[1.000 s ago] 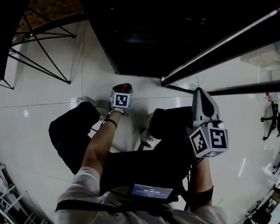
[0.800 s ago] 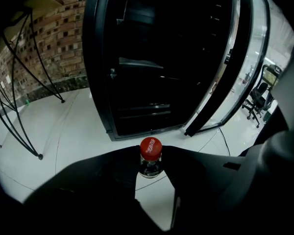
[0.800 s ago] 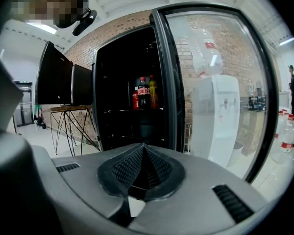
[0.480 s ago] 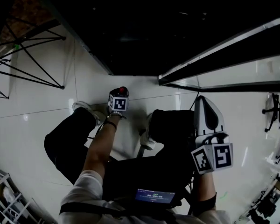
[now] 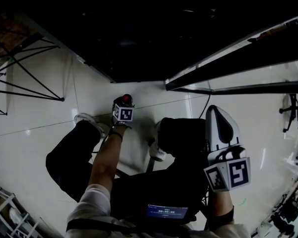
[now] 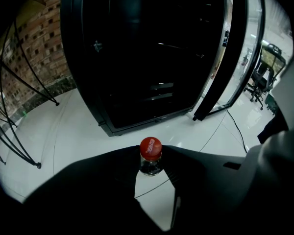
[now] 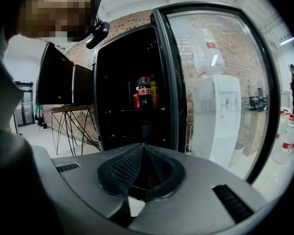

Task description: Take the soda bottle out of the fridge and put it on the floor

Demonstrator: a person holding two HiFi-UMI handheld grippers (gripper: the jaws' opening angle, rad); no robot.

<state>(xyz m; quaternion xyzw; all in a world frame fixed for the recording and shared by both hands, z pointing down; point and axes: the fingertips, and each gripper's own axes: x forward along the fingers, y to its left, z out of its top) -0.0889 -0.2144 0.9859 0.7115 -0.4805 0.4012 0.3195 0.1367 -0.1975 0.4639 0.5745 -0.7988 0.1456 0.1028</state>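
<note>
The soda bottle (image 6: 150, 153), with a red cap and dark contents, stands upright between the dark jaws of my left gripper (image 6: 151, 155), which is shut on its neck. It is low over the white floor in front of the black fridge (image 6: 147, 58). Its base is hidden, so I cannot tell whether it touches the floor. From the head view, the red cap (image 5: 125, 99) shows just beyond the left gripper's marker cube (image 5: 122, 113). My right gripper (image 7: 143, 148) is shut on nothing and held level at the right, facing the fridge's open glass door (image 7: 215, 82).
More bottles (image 7: 144, 92) stand on a fridge shelf. A black wire-legged table (image 5: 25, 78) stands at the left. The person's shoes (image 5: 89, 122) and knees are close behind the bottle. A water dispenser (image 7: 218, 116) stands behind the glass door. A cable (image 6: 235, 131) lies on the floor at the right.
My left gripper has sunk toward the floor with the bottle still in it, drifting slightly left in the head view. The right gripper has held still.
</note>
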